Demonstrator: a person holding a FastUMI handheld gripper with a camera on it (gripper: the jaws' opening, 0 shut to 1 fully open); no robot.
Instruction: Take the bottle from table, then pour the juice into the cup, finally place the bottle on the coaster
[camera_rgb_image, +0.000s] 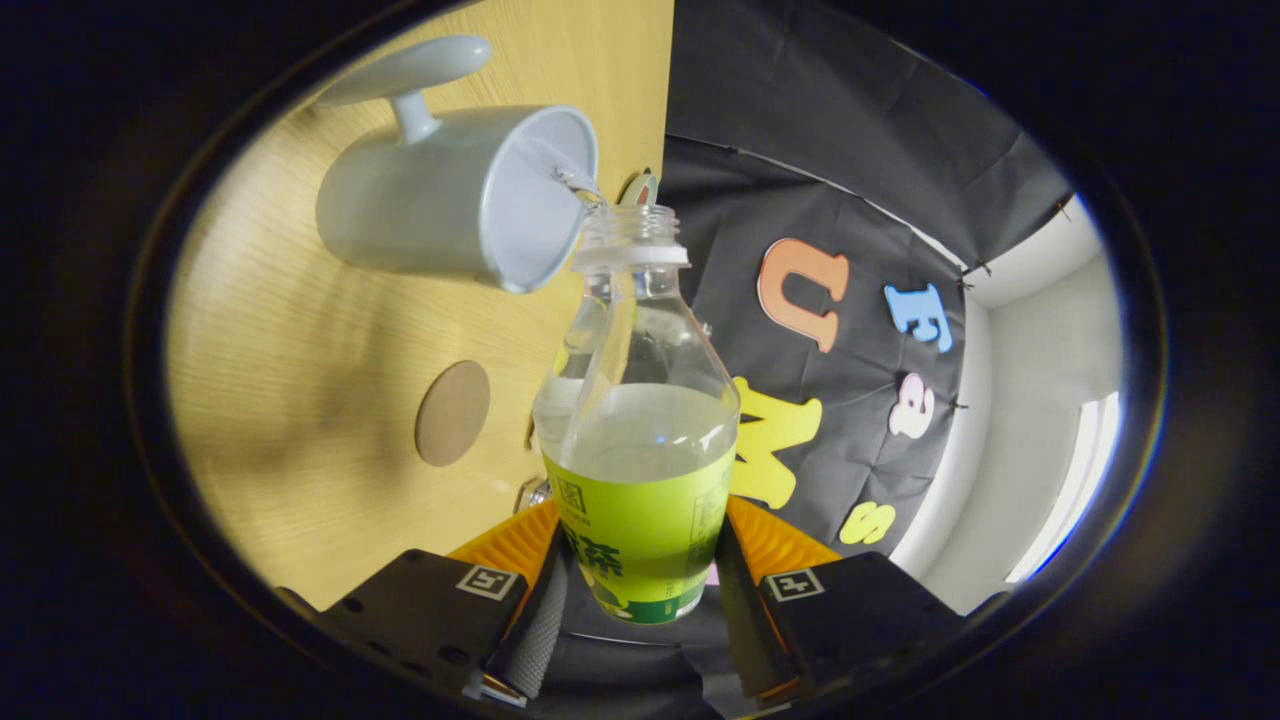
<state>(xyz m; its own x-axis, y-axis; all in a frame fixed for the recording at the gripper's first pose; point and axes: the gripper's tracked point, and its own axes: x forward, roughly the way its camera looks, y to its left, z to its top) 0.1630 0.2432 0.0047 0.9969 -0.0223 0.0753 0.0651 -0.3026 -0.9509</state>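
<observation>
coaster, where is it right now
In the gripper view the round brown coaster lies flat on the wooden table, left of the bottle held between the fingers, and below the white cup.

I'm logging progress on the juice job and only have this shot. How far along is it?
Done: the bottle is off the table, clamped between the jaws of the gripper. In hand: it is tipped, with liquid running from its open mouth into the cup. Left: setting it on the round coaster, which is bare.
</observation>
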